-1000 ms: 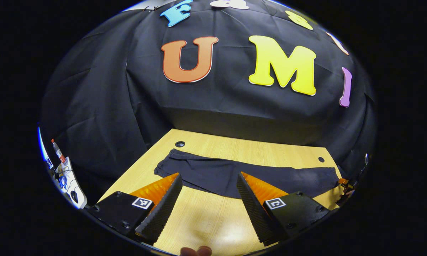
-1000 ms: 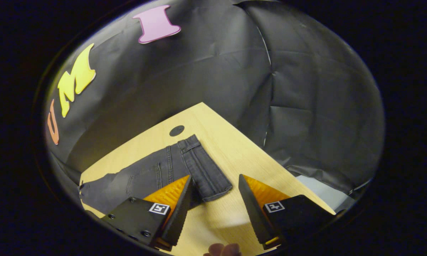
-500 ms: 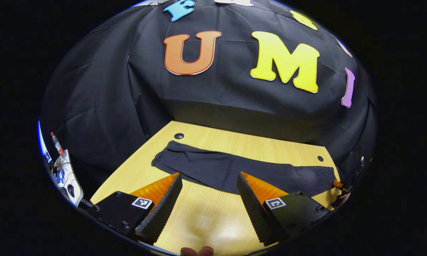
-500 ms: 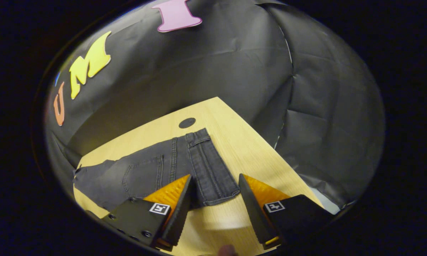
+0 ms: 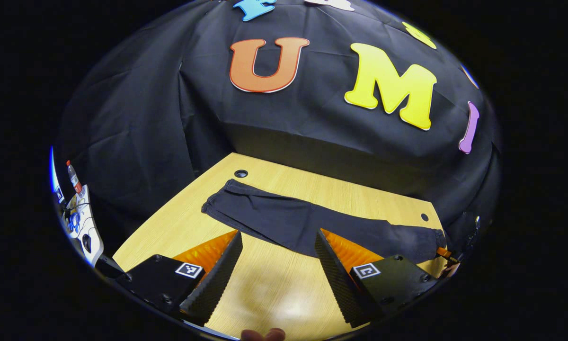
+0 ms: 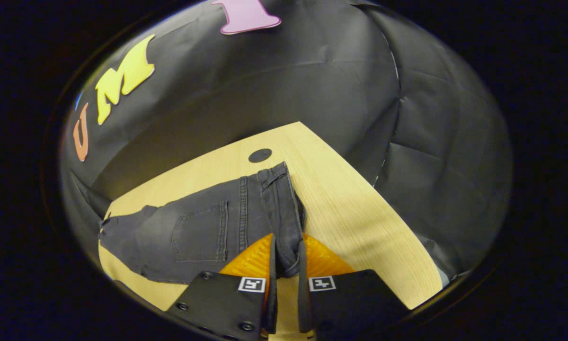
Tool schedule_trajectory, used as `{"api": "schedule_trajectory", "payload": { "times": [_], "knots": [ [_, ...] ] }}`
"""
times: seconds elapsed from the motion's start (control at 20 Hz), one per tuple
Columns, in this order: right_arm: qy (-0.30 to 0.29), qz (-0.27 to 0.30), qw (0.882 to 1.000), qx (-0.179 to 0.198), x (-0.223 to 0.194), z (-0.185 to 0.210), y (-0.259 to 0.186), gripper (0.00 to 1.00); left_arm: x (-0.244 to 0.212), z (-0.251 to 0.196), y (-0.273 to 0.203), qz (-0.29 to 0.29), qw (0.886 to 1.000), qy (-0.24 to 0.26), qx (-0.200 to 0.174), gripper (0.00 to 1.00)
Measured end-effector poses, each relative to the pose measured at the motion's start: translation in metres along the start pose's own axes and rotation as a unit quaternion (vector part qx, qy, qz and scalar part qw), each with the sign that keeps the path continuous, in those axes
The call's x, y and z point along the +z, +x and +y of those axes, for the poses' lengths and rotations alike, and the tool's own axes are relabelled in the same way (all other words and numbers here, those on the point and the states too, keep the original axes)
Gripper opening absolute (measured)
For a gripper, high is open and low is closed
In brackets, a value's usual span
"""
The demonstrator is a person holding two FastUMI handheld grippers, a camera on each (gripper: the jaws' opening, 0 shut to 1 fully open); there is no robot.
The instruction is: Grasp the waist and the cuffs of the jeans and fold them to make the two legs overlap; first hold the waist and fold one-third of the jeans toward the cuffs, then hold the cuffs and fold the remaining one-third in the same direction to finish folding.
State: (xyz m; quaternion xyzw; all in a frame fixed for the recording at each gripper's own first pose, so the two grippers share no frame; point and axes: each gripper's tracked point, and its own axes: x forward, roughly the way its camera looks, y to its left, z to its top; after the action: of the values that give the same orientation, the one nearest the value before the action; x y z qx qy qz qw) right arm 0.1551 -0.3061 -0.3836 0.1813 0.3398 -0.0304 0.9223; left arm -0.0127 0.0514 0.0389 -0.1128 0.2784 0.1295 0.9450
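Note:
Dark jeans (image 5: 303, 222) lie flat across the wooden table (image 5: 274, 289), cuffs at the left end and waist at the right end in the left gripper view. My left gripper (image 5: 278, 233) hovers open over the near edge of the legs, with nothing between its fingers. In the right gripper view the jeans (image 6: 203, 232) show a back pocket, and the waistband (image 6: 284, 208) runs toward me. My right gripper (image 6: 286, 244) is shut on the near corner of that waistband, the cloth bunched between both fingers.
The table (image 6: 355, 213) has round cable holes (image 5: 240, 173) (image 5: 424, 217) (image 6: 260, 155) near its back corners. Black cloth walls stand close behind and beside it. A white object with a bottle (image 5: 78, 213) sits off the table's left side. A fingertip (image 5: 264, 334) shows at the bottom edge.
My right gripper moved forward onto the waistband and went from open to shut on it. The left gripper stayed open and shifted only slightly.

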Motion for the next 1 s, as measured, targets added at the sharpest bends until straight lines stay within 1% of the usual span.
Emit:
{"api": "schedule_trajectory", "payload": {
  "times": [0.05,0.1,0.15,0.25,0.4,0.5,0.55,0.65,0.7,0.75,0.8,0.85,0.9,1.0],
  "knots": [
    [0.011,0.011,1.000,0.001,0.001,0.001,-0.005,0.09,0.001,0.004,0.001,-0.001,1.000,-0.004,0.001,0.99],
    [0.025,0.009,1.000,0.001,0.005,0.005,-0.012,0.09,0.001,0.009,0.001,-0.003,1.000,-0.007,0.003,0.99],
    [0.036,0.012,0.999,0.003,0.010,0.008,-0.014,0.02,0.002,0.014,0.000,-0.006,1.000,-0.010,0.004,0.99],
    [0.052,0.010,0.999,0.006,0.016,0.018,-0.029,0.01,0.005,0.025,0.000,-0.014,1.000,-0.012,0.010,0.99],
    [0.063,0.004,0.998,0.017,0.036,0.033,-0.067,0.01,0.008,0.037,-0.002,-0.023,1.000,-0.019,0.010,0.99],
    [0.070,-0.006,0.997,0.029,0.058,0.058,-0.090,0.01,0.010,0.044,0.000,-0.031,0.999,-0.025,0.008,0.99],
    [0.065,-0.012,0.997,0.034,0.068,0.076,-0.099,0.00,0.010,0.050,0.001,-0.034,0.999,-0.028,0.007,0.99],
    [0.048,-0.019,0.998,0.035,0.086,0.116,-0.116,0.01,0.009,0.063,0.004,-0.042,0.998,-0.034,0.008,0.99],
    [0.044,-0.019,0.998,0.050,0.091,0.143,-0.122,0.00,0.009,0.071,0.005,-0.046,0.998,-0.039,0.009,0.99],
    [0.033,-0.022,0.998,0.058,0.096,0.169,-0.129,0.01,0.007,0.079,0.005,-0.045,0.998,-0.046,0.008,0.99],
    [0.016,-0.028,0.997,0.067,0.102,0.196,-0.135,0.00,0.005,0.087,0.004,-0.046,0.998,-0.051,0.010,0.99],
    [-0.005,-0.032,0.997,0.075,0.103,0.222,-0.138,0.05,0.004,0.097,0.003,-0.049,0.997,-0.057,0.010,0.99],
    [-0.029,-0.035,0.996,0.083,0.100,0.249,-0.139,0.00,0.004,0.107,0.002,-0.053,0.997,-0.059,0.012,0.99],
    [-0.063,-0.028,0.992,0.102,0.085,0.301,-0.134,0.01,0.002,0.128,0.000,-0.055,0.996,-0.062,0.018,0.99]
  ]
}}
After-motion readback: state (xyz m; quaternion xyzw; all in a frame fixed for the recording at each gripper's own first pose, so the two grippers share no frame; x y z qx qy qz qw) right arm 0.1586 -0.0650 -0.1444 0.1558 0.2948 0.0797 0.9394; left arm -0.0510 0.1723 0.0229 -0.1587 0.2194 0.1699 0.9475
